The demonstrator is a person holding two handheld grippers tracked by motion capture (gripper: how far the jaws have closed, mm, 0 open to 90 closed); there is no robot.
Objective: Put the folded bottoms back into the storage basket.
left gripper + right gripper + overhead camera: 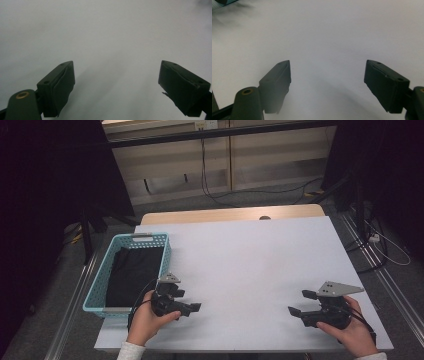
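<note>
A: Both sets of jaws stand spread, empty over the bench (250,260)?

B: Yes. The black cloth (132,275) lies in the basket (165,251), beside the left gripper (192,308), well apart from the right gripper (295,311). Probably soft and light; pinch a fold.

Counter (250,265) bare between both hand-held grippers; basket (97,285) walls off left edge, just beside left hand-held gripper (192,308).

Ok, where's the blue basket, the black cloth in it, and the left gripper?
blue basket (162,251): high view, on its right wall.
black cloth (132,275): high view, middle of the fabric lying inside the basket.
left gripper (196,307): high view, midway between its open fingertips, above the white table.
</note>
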